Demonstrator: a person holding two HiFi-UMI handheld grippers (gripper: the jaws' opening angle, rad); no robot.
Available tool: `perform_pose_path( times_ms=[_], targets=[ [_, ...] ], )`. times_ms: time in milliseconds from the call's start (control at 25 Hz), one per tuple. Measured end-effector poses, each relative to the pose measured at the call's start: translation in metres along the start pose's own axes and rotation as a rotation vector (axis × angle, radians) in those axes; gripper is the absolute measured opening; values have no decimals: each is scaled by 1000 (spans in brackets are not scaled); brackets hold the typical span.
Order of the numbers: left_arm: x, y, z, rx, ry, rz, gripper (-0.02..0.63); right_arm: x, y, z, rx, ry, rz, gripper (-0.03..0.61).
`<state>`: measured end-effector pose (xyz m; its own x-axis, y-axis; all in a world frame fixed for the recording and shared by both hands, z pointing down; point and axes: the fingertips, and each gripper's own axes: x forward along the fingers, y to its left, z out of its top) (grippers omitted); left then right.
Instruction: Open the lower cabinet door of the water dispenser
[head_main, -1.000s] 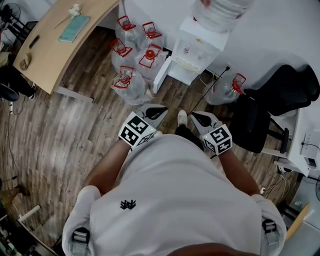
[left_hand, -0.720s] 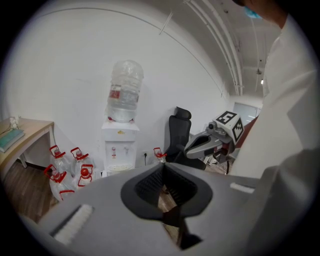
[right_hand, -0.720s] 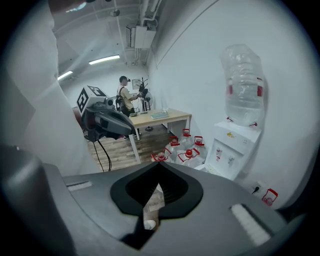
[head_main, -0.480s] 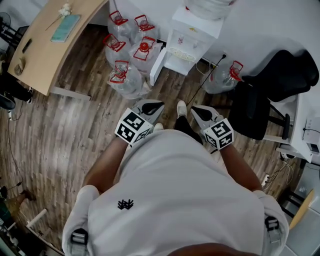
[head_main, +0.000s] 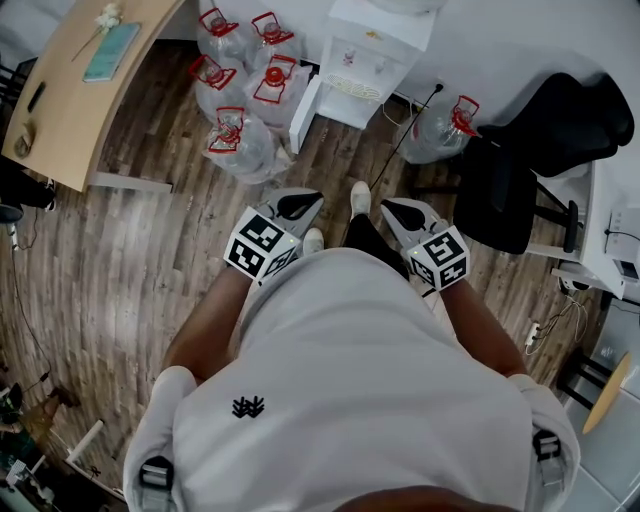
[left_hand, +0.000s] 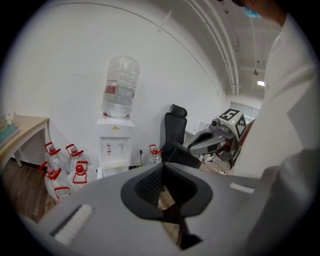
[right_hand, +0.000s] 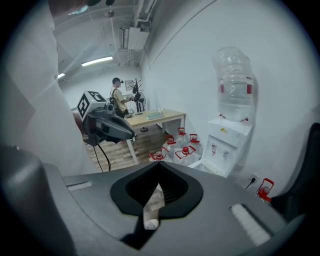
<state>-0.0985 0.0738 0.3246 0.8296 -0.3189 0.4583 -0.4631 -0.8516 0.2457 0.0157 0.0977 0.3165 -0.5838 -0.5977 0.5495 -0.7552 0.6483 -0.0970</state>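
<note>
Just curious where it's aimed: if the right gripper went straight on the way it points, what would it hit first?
Probably the jugs beside the dispenser, or the floor just short of them; depth is unclear. The right gripper aims beside the dispenser.

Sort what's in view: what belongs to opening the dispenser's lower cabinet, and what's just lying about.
For the job:
water dispenser
left gripper, shut
right gripper, shut

Lying about:
red-handled water jugs
wooden desk
black office chair

Water dispenser (head_main: 370, 55) cut off by top edge, legs (head_main: 367, 248) mostly hidden beneath torso (head_main: 350, 400)
</note>
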Motion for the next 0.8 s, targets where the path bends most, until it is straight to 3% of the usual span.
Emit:
perform_pose_path(
  times_ms=[440, 800],
  targets=[
    [12, -8, 2, 13, -3, -11, 55, -15, -3, -6, 29, -28, -22, 0],
    [45, -45, 11, 29, 27, -27, 55, -44, -19, -18, 49, -65, -10, 2]
  ],
)
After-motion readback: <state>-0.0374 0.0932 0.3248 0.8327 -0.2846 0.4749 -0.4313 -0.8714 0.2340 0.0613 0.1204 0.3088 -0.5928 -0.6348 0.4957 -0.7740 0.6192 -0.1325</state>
